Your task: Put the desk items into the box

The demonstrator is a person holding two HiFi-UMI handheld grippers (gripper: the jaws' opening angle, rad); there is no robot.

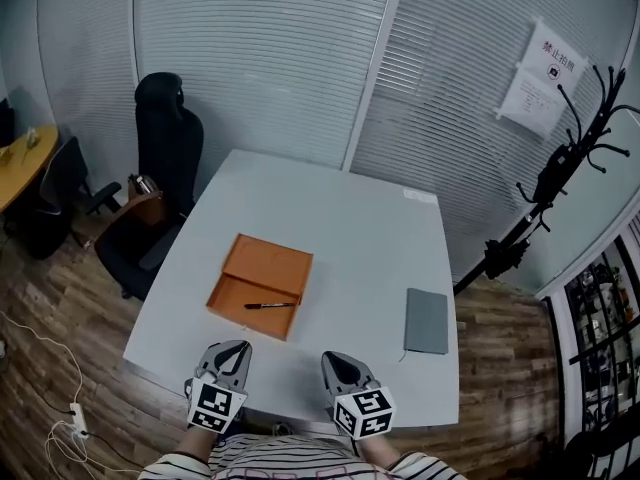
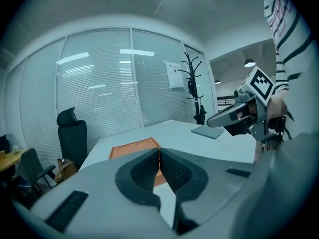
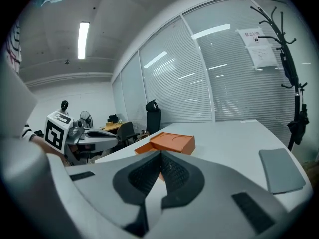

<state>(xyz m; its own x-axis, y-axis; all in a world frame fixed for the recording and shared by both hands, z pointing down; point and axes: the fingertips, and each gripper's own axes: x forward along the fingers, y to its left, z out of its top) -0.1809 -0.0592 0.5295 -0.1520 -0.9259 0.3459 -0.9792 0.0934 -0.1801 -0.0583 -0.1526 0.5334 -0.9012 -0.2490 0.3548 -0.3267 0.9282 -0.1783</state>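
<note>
Head view: two paper notices [image 1: 548,68] hang on the glass wall, the upper one headed in red characters too small for me to read. I hold my left tongs [image 1: 236,348] and right tongs [image 1: 335,360] side by side, low over the near edge of the white table [image 1: 350,218]. Each is pressed closed on nothing, its black-and-white marker cube toward me. One orange box [image 1: 262,284] lies ahead of my left tongs, with one black pen [image 1: 270,306] across its near half. One grey notebook [image 1: 427,320] lies well apart, to the right.
</note>
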